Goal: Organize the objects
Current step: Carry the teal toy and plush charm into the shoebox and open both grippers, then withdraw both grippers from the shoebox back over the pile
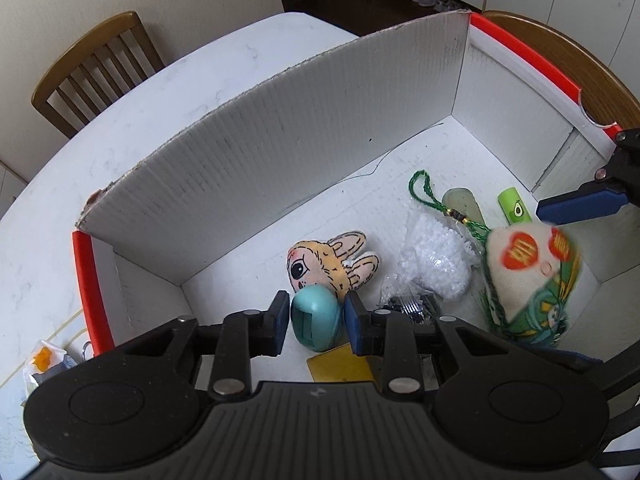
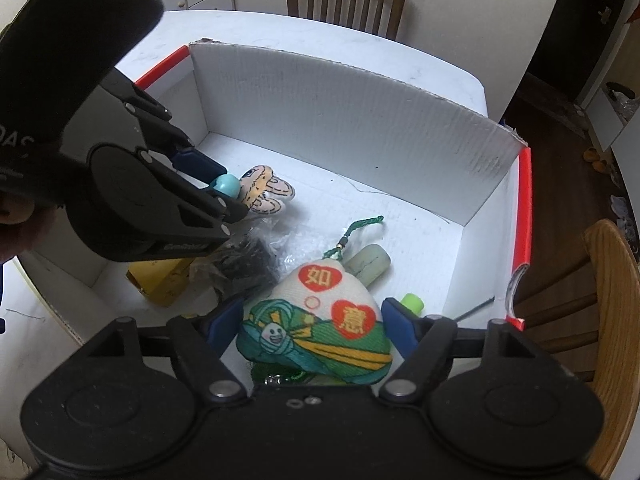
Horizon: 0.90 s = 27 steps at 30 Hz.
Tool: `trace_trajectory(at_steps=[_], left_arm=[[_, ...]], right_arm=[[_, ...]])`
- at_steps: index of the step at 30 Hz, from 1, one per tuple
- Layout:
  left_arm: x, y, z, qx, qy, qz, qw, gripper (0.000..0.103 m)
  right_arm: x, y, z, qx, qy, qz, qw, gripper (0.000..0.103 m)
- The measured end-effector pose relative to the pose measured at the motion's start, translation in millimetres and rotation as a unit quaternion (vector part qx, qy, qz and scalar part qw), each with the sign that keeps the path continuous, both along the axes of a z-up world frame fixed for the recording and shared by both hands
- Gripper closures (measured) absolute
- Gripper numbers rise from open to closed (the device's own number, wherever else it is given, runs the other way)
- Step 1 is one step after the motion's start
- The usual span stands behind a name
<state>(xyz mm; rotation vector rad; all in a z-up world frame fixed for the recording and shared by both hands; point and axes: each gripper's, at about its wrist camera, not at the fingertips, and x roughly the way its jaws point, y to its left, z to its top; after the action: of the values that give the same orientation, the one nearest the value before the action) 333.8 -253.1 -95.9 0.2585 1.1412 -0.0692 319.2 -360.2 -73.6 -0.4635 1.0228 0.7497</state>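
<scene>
White marble-look bench [image 1: 192, 92] carried everything, with wooden chairs [image 1: 96, 68] drawn up around it, and on it stood a big white cardboard box [image 1: 280, 152] with red-edged rims. Inside the box lay a clutter of small things. Largest was the embroidered sachet [image 2: 320, 320] — a soft, stuffed, light cushion with red hearts and a green cord loop. The right tongs [image 2: 316, 326] were clamped across its lower half, one blue pad at each flank; as padding it would likely squash and hold well there, though it could sag or swing. The right tool pointed steeply down into the near right part of the box.

Next came a flat plush rabbit [image 1: 332, 264] on the box floor, a crinkly plastic bag of white beads [image 1: 436, 256] and a yellow card [image 1: 340, 368].

Smallest was the teal egg-shaped toy [image 1: 316, 320] — hard, smooth plastic, probably slippery. The left tongs [image 1: 316, 322] were closed on its widest part, just in front of the rabbit, reaching low and slanted into the box.
</scene>
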Motion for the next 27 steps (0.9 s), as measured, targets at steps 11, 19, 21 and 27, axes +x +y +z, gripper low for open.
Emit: trace_trajectory(at_steps=[11,19,21,27], left_arm=[[-14.2,8.3,18.5,-0.016,-0.03,0.013,0.9993,0.074],[-30.3,13.8,37.1,-0.034,-0.058,0.015,0.9976,0.04],[-35.6,13.5,42.6,-0.033,-0.07,0.011,0.9969,0.04],[-51.3,19.3,59.6,-0.053,-0.09,0.016,0.9944,0.04]], right_arm=[[1.9,-6.9,12.0,0.031,-0.002,-0.01,0.999,0.018],[-3.8,-15.6,30.9,0.06,-0.005,-0.023,0.998,0.015],[-6.9,-16.7,36.9,0.069,-0.008,-0.022,0.997,0.013],[-15.2,-21.6,52.6,0.096,-0.01,-0.024,0.995,0.011]])
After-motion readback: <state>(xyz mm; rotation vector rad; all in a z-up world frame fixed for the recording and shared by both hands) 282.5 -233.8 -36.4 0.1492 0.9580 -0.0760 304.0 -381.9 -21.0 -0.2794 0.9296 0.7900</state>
